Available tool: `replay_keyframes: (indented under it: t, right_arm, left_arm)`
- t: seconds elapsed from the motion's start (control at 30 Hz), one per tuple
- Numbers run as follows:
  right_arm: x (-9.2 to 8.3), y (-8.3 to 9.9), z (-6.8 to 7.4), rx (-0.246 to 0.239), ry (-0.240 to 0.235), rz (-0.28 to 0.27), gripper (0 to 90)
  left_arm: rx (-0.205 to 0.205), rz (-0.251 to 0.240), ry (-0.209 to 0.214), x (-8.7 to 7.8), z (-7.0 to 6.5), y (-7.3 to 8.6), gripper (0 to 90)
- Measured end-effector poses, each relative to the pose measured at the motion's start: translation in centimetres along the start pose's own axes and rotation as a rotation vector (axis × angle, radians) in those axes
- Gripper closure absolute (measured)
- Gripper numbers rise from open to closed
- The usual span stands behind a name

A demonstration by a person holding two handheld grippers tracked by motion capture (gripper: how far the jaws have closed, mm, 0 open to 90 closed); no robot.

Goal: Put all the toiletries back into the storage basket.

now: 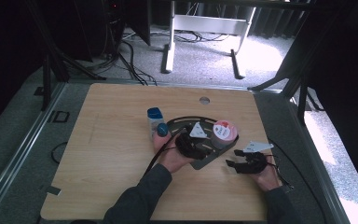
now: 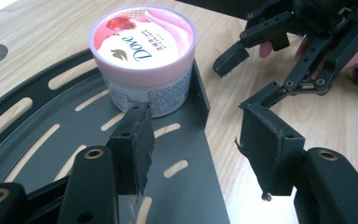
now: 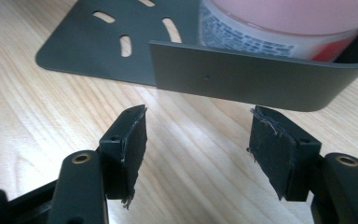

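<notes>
A pink Dove tub (image 1: 223,133) (image 2: 142,60) stands at the right end of a black slotted tray (image 1: 204,161) (image 2: 65,140), against its upright wall (image 3: 242,79). My left gripper (image 1: 200,145) (image 2: 196,121) hovers over the tray's near edge, open and empty, pointing at the tub. The right gripper (image 1: 233,158) (image 3: 198,116) is open over bare wood just right of the tray, facing that wall with nothing between its fingers. It also appears in the left gripper view as the right gripper (image 2: 284,51), open. Behind the wall, the tub (image 3: 270,28) is partly hidden.
A small bottle with a blue cap (image 1: 156,119) stands at the tray's left end, close to my left hand. The wooden table (image 1: 112,154) has a round hole (image 1: 204,100) near its far edge. Cables trail from both grippers across the right side.
</notes>
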State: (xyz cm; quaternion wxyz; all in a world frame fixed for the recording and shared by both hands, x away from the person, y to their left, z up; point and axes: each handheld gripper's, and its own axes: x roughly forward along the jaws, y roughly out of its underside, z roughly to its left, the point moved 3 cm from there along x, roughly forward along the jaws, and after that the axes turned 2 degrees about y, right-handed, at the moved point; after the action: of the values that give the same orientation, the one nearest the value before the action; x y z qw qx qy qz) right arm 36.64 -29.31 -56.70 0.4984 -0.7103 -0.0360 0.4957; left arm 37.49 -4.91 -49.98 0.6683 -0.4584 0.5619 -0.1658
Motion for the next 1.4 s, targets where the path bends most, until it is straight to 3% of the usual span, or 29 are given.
replay_keyframes:
  t: [0.37, 0.77, 0.97, 1.4]
  right_arm:
    - [0.1, 0.3, 0.8, 0.009, -0.01, -0.002, 34.6]
    - [0.5, 0.8, 1.4, -0.004, -0.009, 0.014, 31.4]
    - [0.7, 0.9, 1.4, -0.009, -0.005, 0.015, 30.5]
    - [0.7, 1.0, 1.4, -0.029, -0.004, 0.011, 28.9]
  left_arm:
    - [0.028, -0.009, 0.014, -2.4, -0.8, 0.0, 44.4]
    - [0.034, -0.028, -0.058, -5.5, 0.0, 0.4, 42.4]
    - [0.038, -0.047, -0.073, -7.0, 0.2, 0.4, 41.3]
    - [0.029, -0.074, -0.111, -8.2, 1.5, 0.5, 39.8]
